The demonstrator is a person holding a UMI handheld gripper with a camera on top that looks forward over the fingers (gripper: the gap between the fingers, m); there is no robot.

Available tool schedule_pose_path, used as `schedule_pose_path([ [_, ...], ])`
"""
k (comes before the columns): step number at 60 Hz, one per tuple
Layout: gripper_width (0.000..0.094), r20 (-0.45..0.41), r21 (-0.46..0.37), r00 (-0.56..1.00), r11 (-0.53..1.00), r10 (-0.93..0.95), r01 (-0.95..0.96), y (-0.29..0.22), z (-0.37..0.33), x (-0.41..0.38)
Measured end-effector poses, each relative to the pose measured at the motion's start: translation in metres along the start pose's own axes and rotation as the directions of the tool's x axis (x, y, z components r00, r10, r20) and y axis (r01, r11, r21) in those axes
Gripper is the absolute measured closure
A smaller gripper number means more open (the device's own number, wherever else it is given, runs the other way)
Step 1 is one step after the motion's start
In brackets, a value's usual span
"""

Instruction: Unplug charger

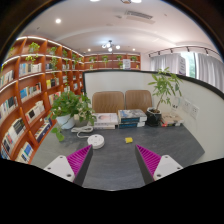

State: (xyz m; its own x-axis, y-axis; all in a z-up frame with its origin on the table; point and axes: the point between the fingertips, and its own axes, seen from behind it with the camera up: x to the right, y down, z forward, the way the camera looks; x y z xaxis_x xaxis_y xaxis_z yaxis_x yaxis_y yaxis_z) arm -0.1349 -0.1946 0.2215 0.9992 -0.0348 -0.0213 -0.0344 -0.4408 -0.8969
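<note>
Gaping wide and empty, the jaws trail the white charger (96, 141) just ahead.

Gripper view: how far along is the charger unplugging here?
Nothing looks done. The gripper is open and empty, its magenta pads above the grey tabletop. A white round object and a small yellow item lie beyond the fingers, untouched. No charger or socket is identifiable, so locating, gripping and pulling all remain.

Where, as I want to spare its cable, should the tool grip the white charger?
Probably by its rounded body, not the cable, coming straight from the front: the white charger lies flat on the table just ahead of the open tool, slightly toward its left finger.
</note>
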Motion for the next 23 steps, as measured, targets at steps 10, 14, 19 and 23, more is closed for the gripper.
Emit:
schedule_pose_path([
  [10,0.0080,-0.001,-0.005,1.000,1.000,0.010,-0.010,0.011,-0.010,0.000],
  [14,0.0081,-0.007,-0.005,1.000,1.000,0.011,-0.011,0.015,-0.012,0.001],
  [19,0.0081,-0.004,-0.006,1.000,1.000,0.004,-0.004,0.019,-0.013,0.000],
  [23,0.0082,0.008,-0.016,1.000,1.000,0.008,-0.008,0.022,-0.012,-0.002],
])
